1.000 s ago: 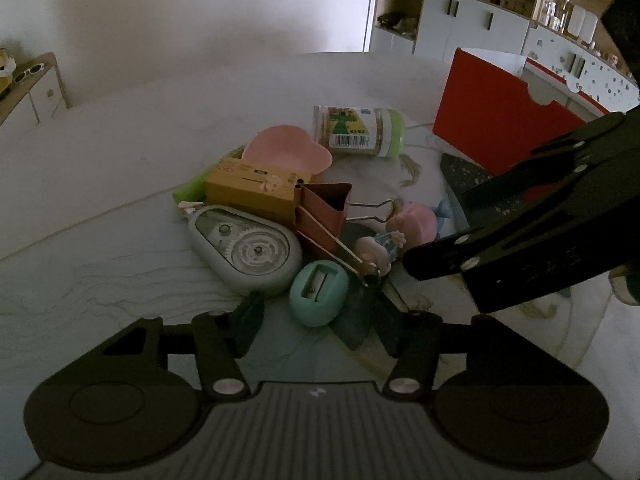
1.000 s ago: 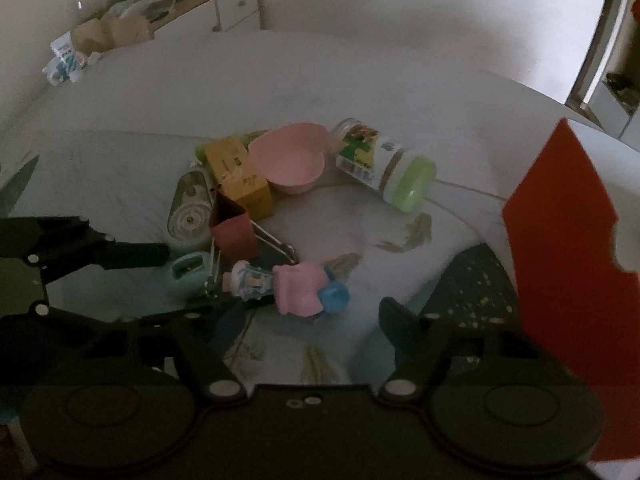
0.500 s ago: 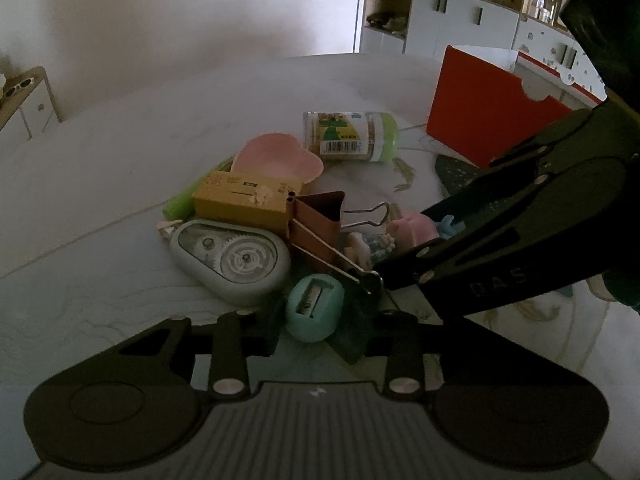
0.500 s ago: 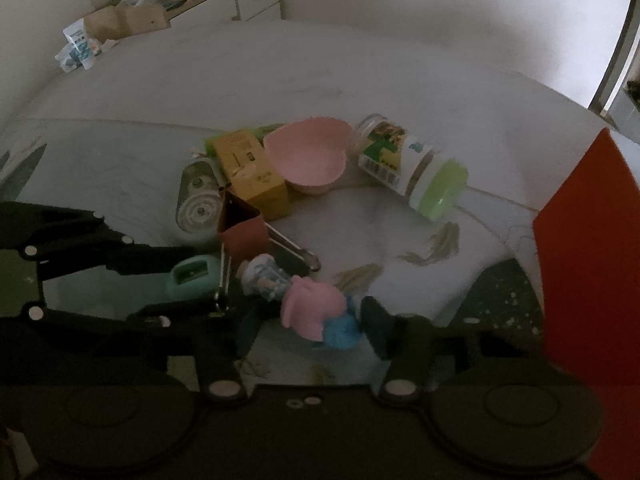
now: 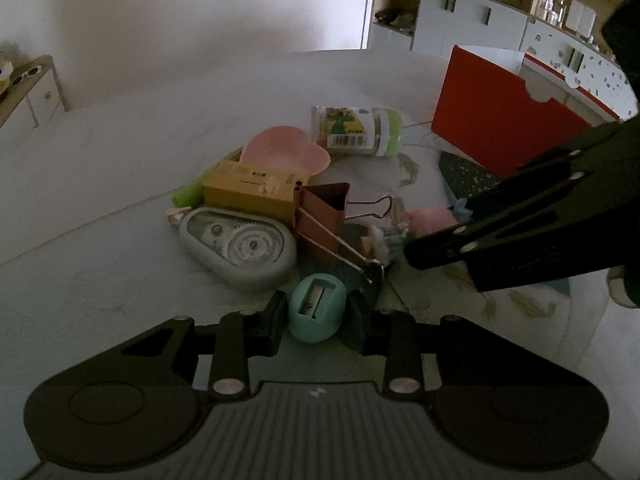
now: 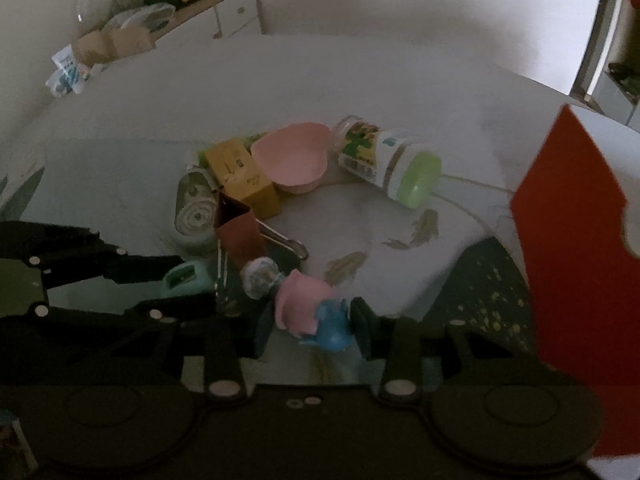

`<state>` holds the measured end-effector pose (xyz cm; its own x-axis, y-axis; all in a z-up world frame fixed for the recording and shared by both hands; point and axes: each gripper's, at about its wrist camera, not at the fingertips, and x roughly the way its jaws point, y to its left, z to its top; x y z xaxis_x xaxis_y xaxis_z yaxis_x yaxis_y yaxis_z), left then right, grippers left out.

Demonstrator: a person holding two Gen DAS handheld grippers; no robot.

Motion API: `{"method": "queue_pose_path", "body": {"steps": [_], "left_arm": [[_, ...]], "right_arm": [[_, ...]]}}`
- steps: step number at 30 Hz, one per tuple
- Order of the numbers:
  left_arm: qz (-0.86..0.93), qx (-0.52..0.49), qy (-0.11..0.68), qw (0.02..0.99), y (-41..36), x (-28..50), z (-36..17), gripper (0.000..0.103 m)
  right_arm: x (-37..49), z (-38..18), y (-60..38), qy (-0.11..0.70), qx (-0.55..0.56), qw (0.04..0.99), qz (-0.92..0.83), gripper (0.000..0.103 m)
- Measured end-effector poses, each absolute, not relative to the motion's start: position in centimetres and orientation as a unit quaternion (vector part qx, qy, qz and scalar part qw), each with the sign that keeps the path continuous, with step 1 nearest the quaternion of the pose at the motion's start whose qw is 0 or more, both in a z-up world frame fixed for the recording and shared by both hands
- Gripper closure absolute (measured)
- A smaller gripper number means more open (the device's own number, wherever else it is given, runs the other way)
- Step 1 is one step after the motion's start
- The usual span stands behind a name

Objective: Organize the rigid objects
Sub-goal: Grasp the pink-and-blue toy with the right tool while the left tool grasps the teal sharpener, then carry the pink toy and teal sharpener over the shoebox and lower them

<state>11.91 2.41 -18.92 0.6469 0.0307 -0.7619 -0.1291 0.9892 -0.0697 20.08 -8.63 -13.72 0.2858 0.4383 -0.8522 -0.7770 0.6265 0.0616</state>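
Left wrist view: jar label shows a barcode, text unreadable.

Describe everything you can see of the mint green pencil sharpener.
The pencil sharpener is a small, egg-shaped, mint green piece, plastic by its look, lying on the table with its metal blade and screw facing up. It sits between the left gripper fingers, which flank its sides. A binder clip handle ends just beside it.

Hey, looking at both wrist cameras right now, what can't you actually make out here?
- Left wrist view: the doll is mostly hidden behind the right gripper.
- Right wrist view: the mint sharpener is partly covered by the left gripper's fingers.
- Both views: jar label text too small and blurred.
- Red box interior hidden by its wall.
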Motion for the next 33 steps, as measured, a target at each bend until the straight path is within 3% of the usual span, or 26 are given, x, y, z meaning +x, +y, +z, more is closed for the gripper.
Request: {"method": "queue_pose_path", "body": {"steps": [10,11,13,23,33], "left_arm": [[0.049,-0.078,0.418,0.904,2.1,10.1,-17.5,0.071],[0.049,-0.080,0.418,0.904,2.0,9.9,-17.2,0.071],[0.047,-0.084,0.419,0.903,1.8,9.6,-16.7,0.071],[0.038,-0.085,0.407,0.909,0.2,8.1,-14.4,0.071],[0.013,-0.082,0.395,0.915,-2.2,7.8,-10.6,0.071]], "right_arm": [[18.1,-12.0,-11.3,0.444,-0.169,0.798,0.372,0.065],[17.9,-11.7,-11.5,0.442,-0.167,0.800,0.371,0.073],[17.4,-10.9,-12.3,0.437,-0.156,0.804,0.372,0.076],[15.4,-9.5,-15.6,0.425,-0.154,0.817,0.358,0.077],[14.1,-4.2,-19.1,0.390,-0.142,0.836,0.359,0.077]]}}
